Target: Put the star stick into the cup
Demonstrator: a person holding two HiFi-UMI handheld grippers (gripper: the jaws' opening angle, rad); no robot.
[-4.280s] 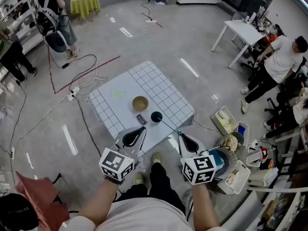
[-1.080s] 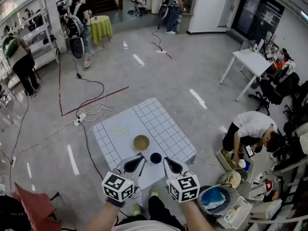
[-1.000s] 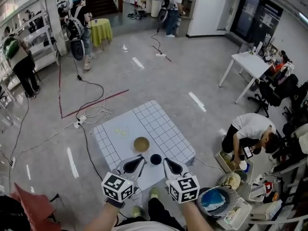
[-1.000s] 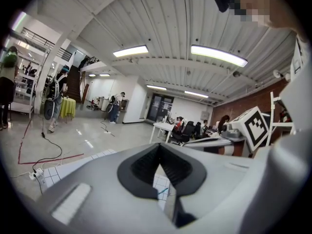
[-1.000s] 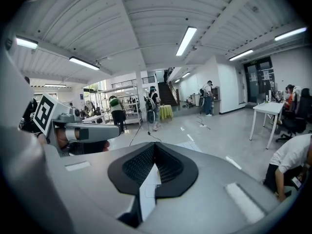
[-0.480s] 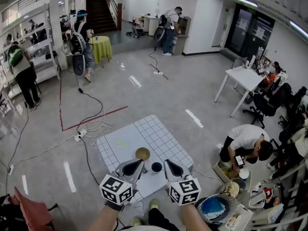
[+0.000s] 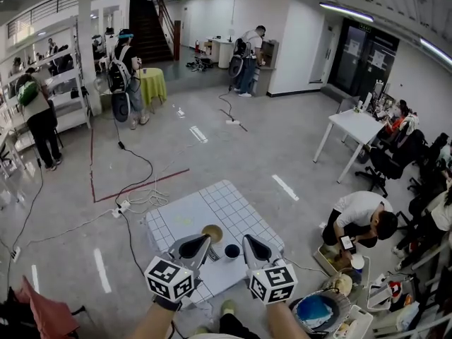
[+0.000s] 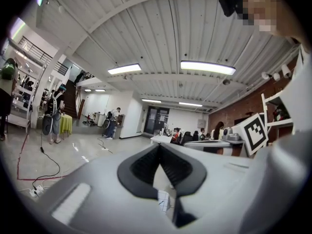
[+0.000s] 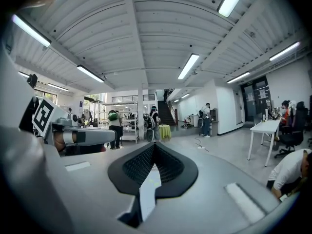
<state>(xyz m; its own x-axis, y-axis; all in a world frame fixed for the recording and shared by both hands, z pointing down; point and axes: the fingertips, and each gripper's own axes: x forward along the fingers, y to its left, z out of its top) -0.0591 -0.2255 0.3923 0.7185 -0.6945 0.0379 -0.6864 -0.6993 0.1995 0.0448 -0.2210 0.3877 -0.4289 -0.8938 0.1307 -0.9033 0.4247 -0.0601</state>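
Observation:
A white gridded table (image 7: 227, 207) stands low in the head view. On it are a tan bowl (image 7: 212, 232) and, just right of it, a dark cup (image 7: 232, 251). I see no star stick in any view; what is inside the cup is too small to tell. My left gripper (image 7: 202, 240) hangs over the table's near edge left of the cup, shut and empty. My right gripper (image 7: 248, 241) hangs just right of the cup, also shut and empty. In both gripper views the jaws point out into the room with tips meeting (image 8: 159, 146) (image 9: 154, 145).
A person (image 7: 360, 214) crouches by bins at the right. A blue basin (image 7: 318, 313) sits on the floor at the lower right. A white desk (image 7: 354, 127) stands further back. Cables (image 7: 134, 203) run over the floor left of the table. Several people stand far off.
The head view has tilted up, so the table sits lower. My right gripper has come in beside the cup. The thin stick seen between cup and right gripper 4.3 s ago no longer shows.

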